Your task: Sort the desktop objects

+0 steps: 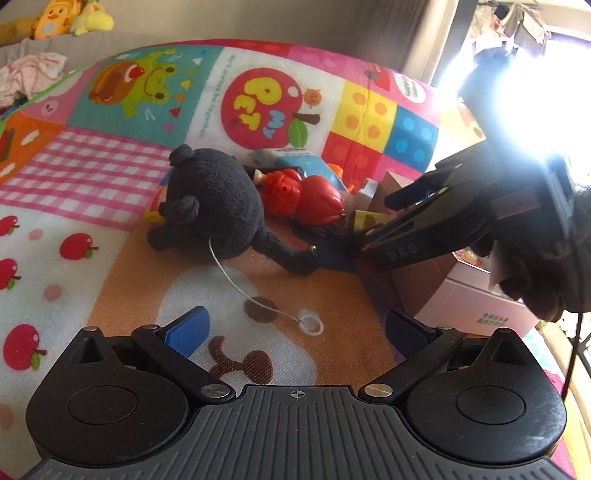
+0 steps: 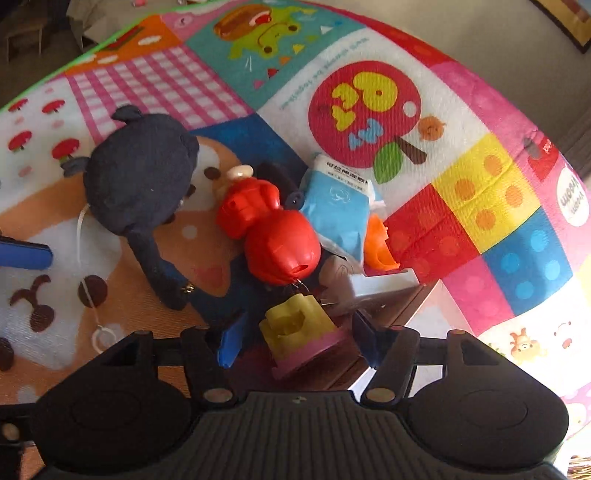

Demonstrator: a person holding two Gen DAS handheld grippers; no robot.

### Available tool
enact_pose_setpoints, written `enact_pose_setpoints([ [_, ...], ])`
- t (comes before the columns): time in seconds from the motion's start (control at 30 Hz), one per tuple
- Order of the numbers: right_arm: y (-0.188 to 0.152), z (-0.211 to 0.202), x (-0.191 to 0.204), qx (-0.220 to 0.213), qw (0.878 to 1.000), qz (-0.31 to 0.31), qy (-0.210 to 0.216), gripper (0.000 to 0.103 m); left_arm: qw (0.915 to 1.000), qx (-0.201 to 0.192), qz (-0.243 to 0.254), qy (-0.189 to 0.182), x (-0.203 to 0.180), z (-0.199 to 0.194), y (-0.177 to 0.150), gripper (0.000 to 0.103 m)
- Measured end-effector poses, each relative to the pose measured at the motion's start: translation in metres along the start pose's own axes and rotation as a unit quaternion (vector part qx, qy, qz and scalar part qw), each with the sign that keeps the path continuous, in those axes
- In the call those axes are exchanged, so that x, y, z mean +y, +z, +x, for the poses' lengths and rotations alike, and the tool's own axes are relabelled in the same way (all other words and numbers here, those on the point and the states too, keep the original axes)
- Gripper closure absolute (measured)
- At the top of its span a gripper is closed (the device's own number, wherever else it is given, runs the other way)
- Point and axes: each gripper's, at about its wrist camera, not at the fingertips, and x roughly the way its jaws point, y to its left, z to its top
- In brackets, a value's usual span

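On the patchwork play mat (image 1: 92,162) lies a pile of toys: a dark plush bear (image 1: 214,206) (image 2: 140,177), a red plastic figure (image 1: 303,195) (image 2: 273,229), a blue packet (image 2: 336,210) and an orange piece (image 2: 378,243). My right gripper (image 2: 298,341) is open around a yellow and pink toy (image 2: 295,325), with a gap showing at each blue pad. In the left wrist view it (image 1: 371,221) reaches in from the right, held by a gloved hand. My left gripper (image 1: 299,332) is open and holds nothing, low over the mat near the bear's white cord ring (image 1: 310,326).
A brown cardboard box (image 1: 424,277) (image 2: 402,299) stands open under the right gripper, with a pink box (image 1: 472,306) beside it. Yellow plush toys (image 1: 66,18) and crumpled cloth (image 1: 29,74) lie beyond the mat's far left edge. A bright window glares at the right.
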Motion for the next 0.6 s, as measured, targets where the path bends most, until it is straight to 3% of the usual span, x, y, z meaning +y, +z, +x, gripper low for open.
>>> enact_pose_setpoints([
  [0.13, -0.003, 0.002, 0.006, 0.005, 1.0, -0.007, -0.016, 0.045, 0.9999, -0.004, -0.011, -0.011, 0.004, -0.001, 0.0, 0.0],
  [0.27, -0.011, -0.037, -0.015, -0.026, 0.996, 0.072, 0.042, 0.047, 0.9995, -0.007, -0.024, -0.021, 0.009, -0.003, 0.0, 0.0],
  [0.33, -0.025, -0.065, -0.031, -0.045, 0.987, 0.121, 0.094, 0.047, 0.999, -0.008, -0.033, -0.028, 0.012, -0.004, 0.001, 0.0],
  [0.43, -0.054, -0.107, -0.041, -0.063, 0.975, 0.165, 0.138, 0.047, 0.9982, -0.01, -0.046, -0.037, 0.017, -0.004, 0.001, 0.0],
  [0.53, -0.086, -0.142, -0.028, -0.069, 0.976, 0.146, 0.144, 0.048, 0.9985, -0.01, -0.044, -0.03, 0.015, -0.004, 0.001, 0.0],
  [0.6, -0.103, -0.153, -0.012, -0.056, 0.982, 0.113, 0.139, 0.061, 0.9994, -0.007, -0.031, -0.016, 0.009, -0.004, 0.001, 0.0],
])
